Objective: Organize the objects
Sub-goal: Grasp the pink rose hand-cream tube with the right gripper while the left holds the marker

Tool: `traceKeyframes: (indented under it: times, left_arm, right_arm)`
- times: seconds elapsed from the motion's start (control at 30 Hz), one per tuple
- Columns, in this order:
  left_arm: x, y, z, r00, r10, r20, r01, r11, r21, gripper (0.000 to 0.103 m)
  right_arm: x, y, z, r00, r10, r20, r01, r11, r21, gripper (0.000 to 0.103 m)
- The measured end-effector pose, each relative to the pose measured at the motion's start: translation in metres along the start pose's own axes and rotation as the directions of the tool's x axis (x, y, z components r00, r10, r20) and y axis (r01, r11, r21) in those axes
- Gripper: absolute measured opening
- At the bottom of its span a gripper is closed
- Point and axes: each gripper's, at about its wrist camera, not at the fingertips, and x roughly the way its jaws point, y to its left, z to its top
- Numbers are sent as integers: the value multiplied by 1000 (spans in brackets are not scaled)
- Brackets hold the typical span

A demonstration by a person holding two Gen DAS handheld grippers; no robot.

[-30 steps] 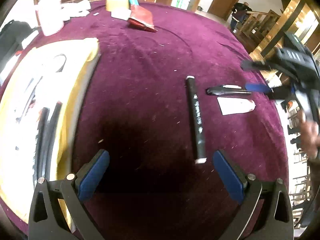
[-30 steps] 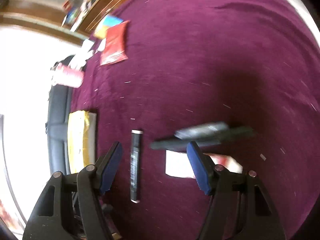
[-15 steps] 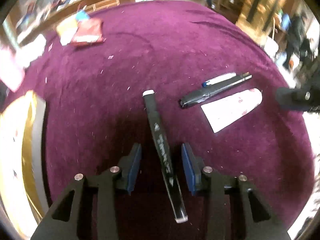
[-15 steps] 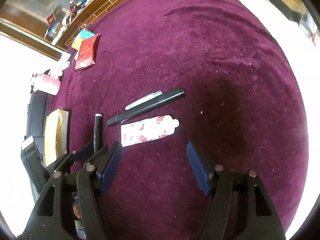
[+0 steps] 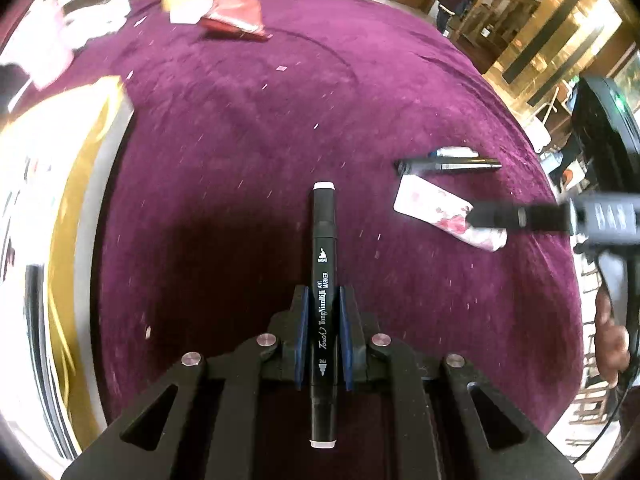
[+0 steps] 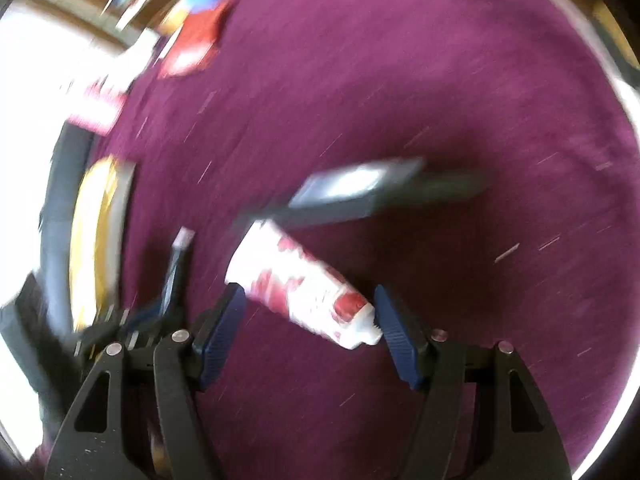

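Your left claw (image 5: 323,334) has just been closing and now clamps the black art marker (image 5: 323,280) at mid-barrel, its blue pads (image 5: 303,332) pressing both sides. To its right on the purple desk (image 5: 240,140) lie a black pen (image 5: 450,165) and a red-and-white tube (image 5: 436,210), your right claw (image 5: 516,216) reaching over the tube.

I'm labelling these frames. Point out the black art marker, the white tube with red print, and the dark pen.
black art marker (image 5: 323,240), left wrist view, upper barrel
white tube with red print (image 6: 296,280), right wrist view, mid body
dark pen (image 5: 452,165), left wrist view, mid barrel
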Motion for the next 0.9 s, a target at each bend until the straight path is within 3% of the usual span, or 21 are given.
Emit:
traceKeyframes:
  times: [0.1,0.17,0.2,0.33,0.47,0.5,0.63,0.7,0.83,0.9]
  left_arm:
    - [-3,3,-7,1000,-7,9,7,1000,-7,11]
    - [-2,1,-8,1000,1,17,-1,1000,5,11]
    - [-2,-1,-8,1000,6,20,-6,1000,12,11]
    - [0,-3,-5,999,9,33,-10,1000,26,11]
    - [2,-6,-2,998,26,54,-29,998,53,11]
    - [3,-6,-2,998,26,59,-30,998,59,11]
    - [2,0,-2,998,-14,63,10,998,66,11]
    - [0,2,-4,998,-26,58,22,998,65,11]
    - [-4,5,-8,998,-45,48,41,997,69,11]
    - [-10,6,-11,997,-47,54,43,996,80,11]
  right_arm:
    - [3,17,-10,999,-8,-45,5,998,-60,67]
    - [-1,25,-10,996,-91,-1,91,992,-83,67]
    - [-1,33,-10,988,-153,27,155,981,-116,67]
    - [6,58,-14,958,-273,86,286,929,-235,67]
    - [26,73,-13,908,-399,128,418,849,-321,67]
    - [31,72,-12,905,-408,117,424,848,-318,66]
    - [27,59,-6,929,-356,106,371,896,-242,65]
    - [25,55,-4,927,-360,107,375,898,-230,59]
    - [19,53,-4,929,-357,95,369,906,-208,35]
    - [16,50,-3,937,-337,88,348,920,-182,33]
